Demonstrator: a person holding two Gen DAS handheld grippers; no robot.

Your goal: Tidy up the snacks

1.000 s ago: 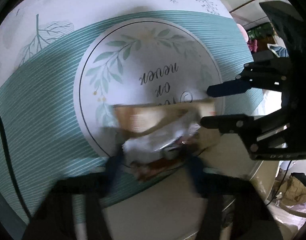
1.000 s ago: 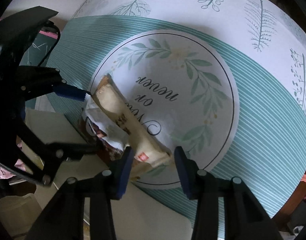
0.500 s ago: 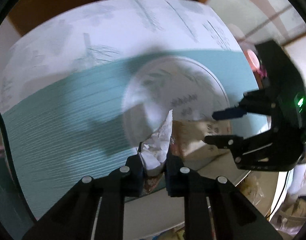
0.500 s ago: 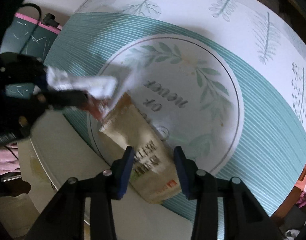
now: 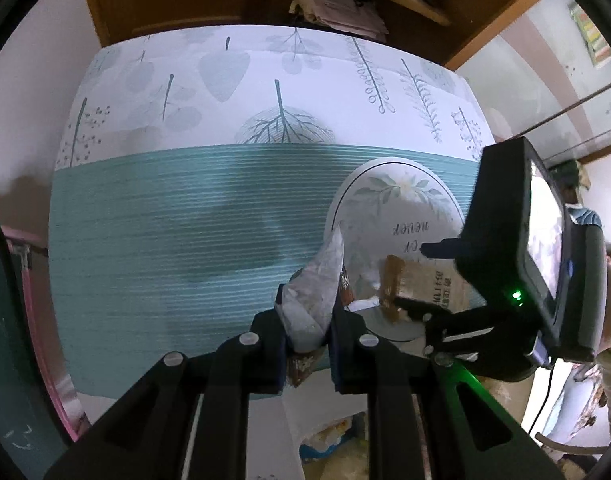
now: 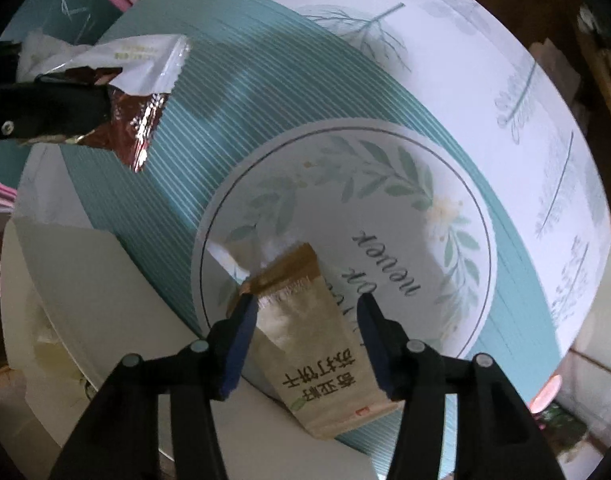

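- We have two snack packs in play, both near the printed circle on the teal mat
- Left gripper: jaws clamped on a white pack, held up off the mat, left of the circle
- From the right wrist view the white pack shows a torn-looking foil part, brown and shiny, hanging under it; we can't tell whether it is one pack or two
- Right gripper: jaws apart, straddling a tan pack with dark printed characters
- Left finger looks to touch the pack's edge; right finger sits just beside it, gap hard to judge
- Tan pack lies across the near rim of the circle, one end on the circle, the other poking out over the mat edge toward us
- From the left wrist view the tan pack sits between the right gripper's fingers, on the circle
- Progress, our guess: early to middle; one pack picked, one not yet gripped
- No bin, tray or sorted pile visible in either view, so we can't say where packs go
- Left to do: close on the tan pack, carry both to wherever snacks are kept
- Risk: the crinkly white pack may slip from the jaws
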